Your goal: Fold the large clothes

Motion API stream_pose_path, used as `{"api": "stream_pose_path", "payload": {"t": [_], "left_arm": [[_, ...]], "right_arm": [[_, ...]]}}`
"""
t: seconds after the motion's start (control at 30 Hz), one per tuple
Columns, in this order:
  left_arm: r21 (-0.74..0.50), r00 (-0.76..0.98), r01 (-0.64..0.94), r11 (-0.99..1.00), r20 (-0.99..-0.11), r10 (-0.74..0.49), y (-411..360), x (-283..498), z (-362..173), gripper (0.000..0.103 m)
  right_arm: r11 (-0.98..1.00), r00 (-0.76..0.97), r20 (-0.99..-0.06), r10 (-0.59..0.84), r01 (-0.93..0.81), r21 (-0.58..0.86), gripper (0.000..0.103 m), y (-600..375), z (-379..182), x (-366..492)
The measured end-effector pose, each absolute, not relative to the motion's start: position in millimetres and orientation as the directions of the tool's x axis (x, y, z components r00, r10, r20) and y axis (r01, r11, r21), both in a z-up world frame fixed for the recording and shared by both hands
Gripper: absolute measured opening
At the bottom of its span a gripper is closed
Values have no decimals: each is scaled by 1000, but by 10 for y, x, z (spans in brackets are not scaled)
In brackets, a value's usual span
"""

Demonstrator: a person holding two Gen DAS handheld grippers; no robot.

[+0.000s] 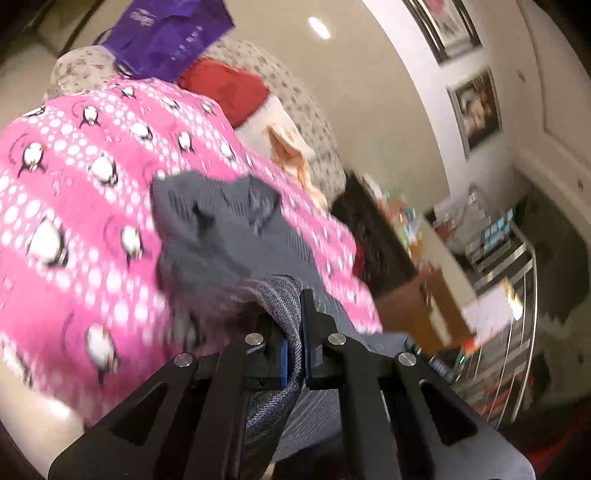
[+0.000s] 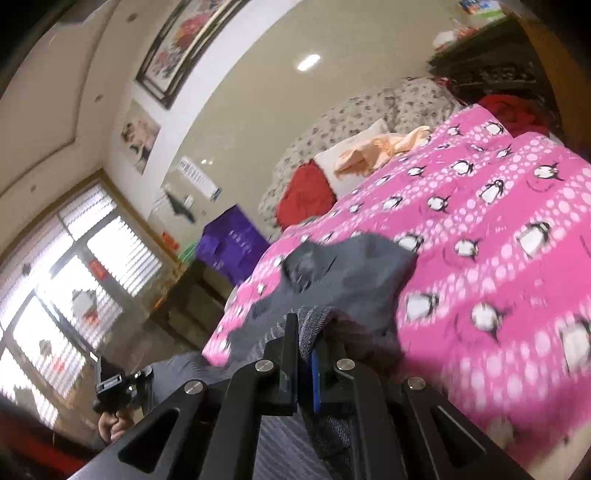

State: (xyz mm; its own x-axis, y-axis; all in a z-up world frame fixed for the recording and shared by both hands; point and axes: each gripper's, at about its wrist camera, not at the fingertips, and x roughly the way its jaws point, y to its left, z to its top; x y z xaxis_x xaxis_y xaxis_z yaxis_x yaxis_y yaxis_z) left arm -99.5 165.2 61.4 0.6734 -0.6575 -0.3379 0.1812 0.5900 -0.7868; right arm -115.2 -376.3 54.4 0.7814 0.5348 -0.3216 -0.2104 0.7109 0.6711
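Observation:
A grey garment (image 1: pixel 229 236) lies stretched over the pink penguin-print blanket (image 1: pixel 74 177) on the bed. My left gripper (image 1: pixel 293 317) is shut on a thick grey hem of the garment, which bunches between the jaws. In the right wrist view the same grey garment (image 2: pixel 343 277) runs from the blanket (image 2: pixel 498 240) toward me, and my right gripper (image 2: pixel 304 343) is shut on another part of its edge. The left gripper also shows in the right wrist view (image 2: pixel 114 387), low at the left, held by a hand. Both views are blurred.
A red cushion (image 1: pixel 229 92), a peach cloth (image 1: pixel 291 158) on a white pillow and a purple bag (image 1: pixel 170 33) lie at the bed's far end. A dark cabinet (image 1: pixel 373 236) and a metal rack (image 1: pixel 509 295) stand beside the bed. A window (image 2: pixel 66 277) is left.

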Motion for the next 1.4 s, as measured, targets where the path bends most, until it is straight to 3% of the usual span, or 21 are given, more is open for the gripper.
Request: {"api": "stream_pose_path", "payload": {"t": [0.1, 0.27, 0.5, 0.83, 1.1, 1.13, 1.2, 1.27, 1.4], "left_arm": [[-770, 699, 158, 618, -354, -621, 1658, -554, 652, 4], [-698, 720, 98, 710, -443, -534, 1591, 379, 588, 4], [-675, 674, -47, 736, -565, -476, 1689, 1416, -62, 4], [-561, 645, -105, 821, -667, -373, 1630, 1638, -535, 7], [-580, 603, -107, 807, -684, -411, 1703, 1601, -546, 8], [-604, 585, -96, 792, -678, -446, 1759, 1575, -539, 10], [-610, 565, -93, 787, -683, -462, 1825, 1542, -493, 27], [-554, 588, -100, 827, -703, -400, 1944, 1394, -345, 48], [-434, 668, -83, 897, -692, -273, 1916, 862, 48, 48]], "right_arm": [[683, 779, -317, 540, -187, 706, 4, -3842, 478, -648], [739, 758, -407, 510, -143, 659, 4, -3734, 345, 337], [787, 711, -531, 460, -49, 615, 4, -3661, -112, 1477], [842, 634, -651, 418, -3, 539, 4, -3515, -690, 2067], [775, 543, -672, 504, 59, 629, 6, -3637, -694, 2165], [750, 533, -662, 527, 73, 657, 7, -3682, -672, 2124], [707, 543, -626, 560, 80, 703, 12, -3789, -588, 1986], [726, 576, -623, 530, 72, 684, 16, -3877, -410, 1757], [859, 633, -674, 381, 26, 510, 18, -3798, -16, 1195]]}}
